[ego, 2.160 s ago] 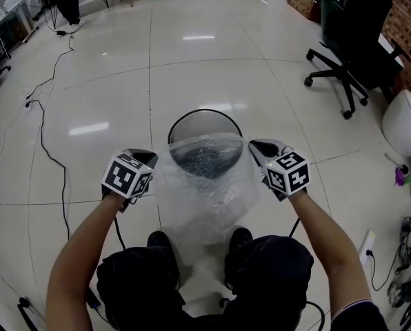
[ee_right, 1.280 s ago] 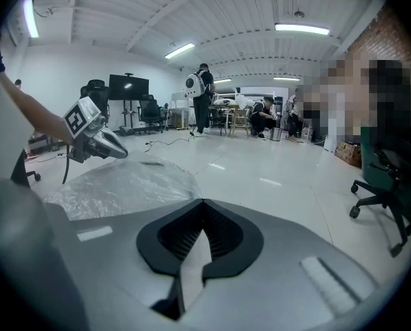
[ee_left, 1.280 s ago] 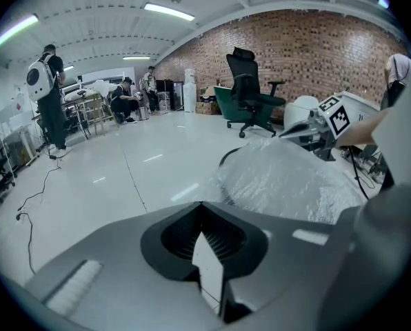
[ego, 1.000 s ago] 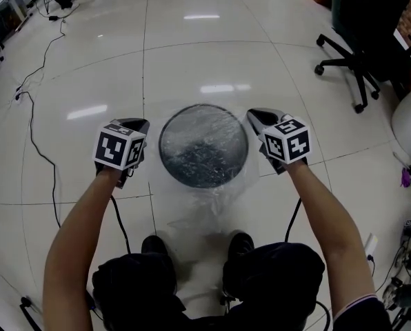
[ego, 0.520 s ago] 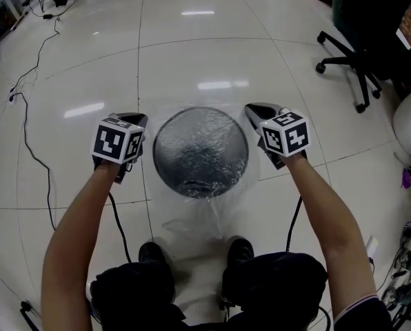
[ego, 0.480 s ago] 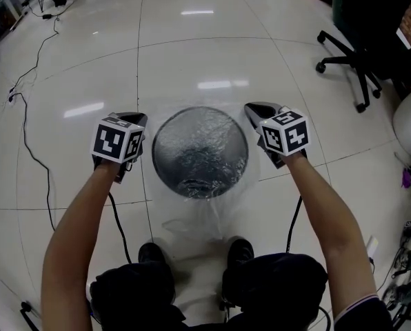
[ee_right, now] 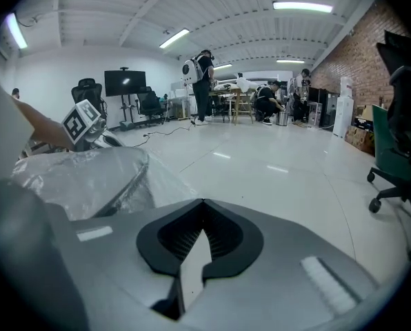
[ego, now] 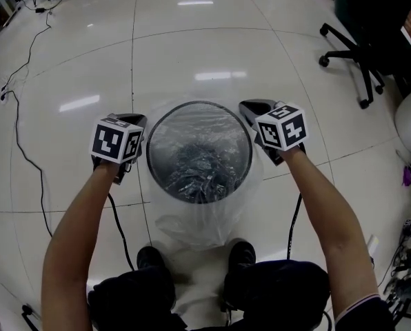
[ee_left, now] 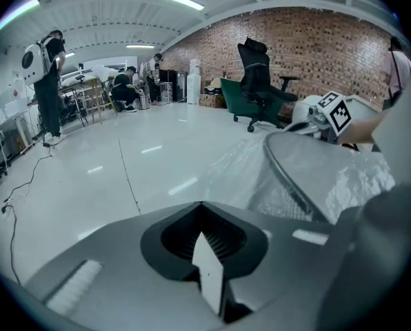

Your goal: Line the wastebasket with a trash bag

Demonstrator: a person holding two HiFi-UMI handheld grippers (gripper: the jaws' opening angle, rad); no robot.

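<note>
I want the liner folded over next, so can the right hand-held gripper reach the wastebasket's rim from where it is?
Probably yes. The right hand-held gripper sits right beside the rim of the wastebasket, with only the film of the trash bag between them. Its jaws are shut on that bag.

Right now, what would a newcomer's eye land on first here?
The round wastebasket at centre floor, a clear trash bag stretched over its mouth and hanging down its near side. The left gripper and right gripper, each shut on the bag's edge, flank the rim.
</note>
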